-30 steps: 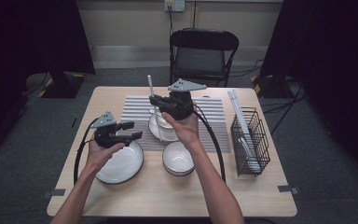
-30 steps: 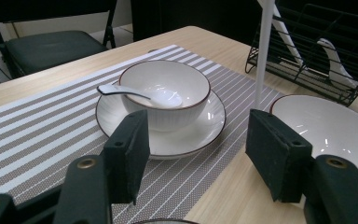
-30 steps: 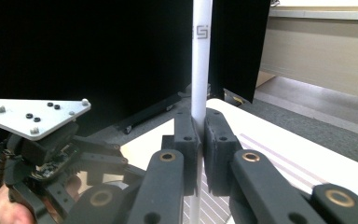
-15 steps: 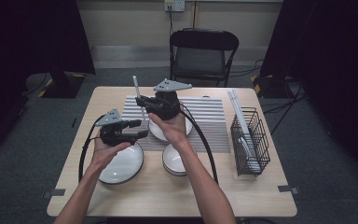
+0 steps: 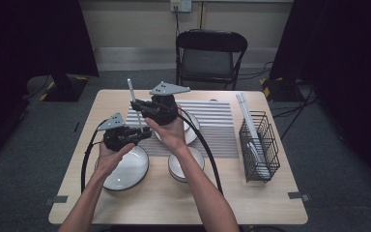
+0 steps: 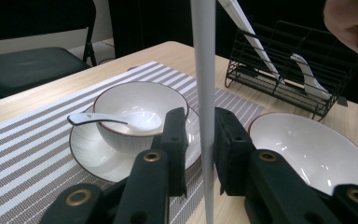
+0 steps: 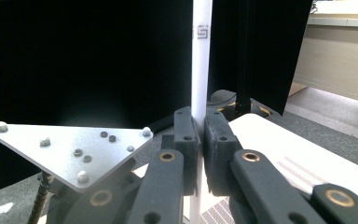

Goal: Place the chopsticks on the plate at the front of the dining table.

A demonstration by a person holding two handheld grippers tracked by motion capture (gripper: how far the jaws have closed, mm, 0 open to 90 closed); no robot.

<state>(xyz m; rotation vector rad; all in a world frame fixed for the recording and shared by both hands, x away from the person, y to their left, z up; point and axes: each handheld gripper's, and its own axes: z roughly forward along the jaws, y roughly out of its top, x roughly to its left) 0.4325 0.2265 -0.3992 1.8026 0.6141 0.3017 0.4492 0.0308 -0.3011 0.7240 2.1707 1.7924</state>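
A white chopstick [image 5: 134, 104] is held upright above the wooden table [image 5: 270, 203], clamped by the right gripper [image 5: 136, 107], while the left gripper [image 5: 142, 134], just closing, is seen around its lower part.

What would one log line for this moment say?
right gripper: shut on white stick | left gripper: fingers just closing around stick, small gap one side | bowl with spoon behind

A light wooden table [image 5: 280, 203] fills the frame's centre, bearing a striped placemat [image 5: 217, 121], a plate [image 5: 130, 171] lower left, a bowl [image 5: 193, 162], and a black wire rack [image 5: 261, 145] right.
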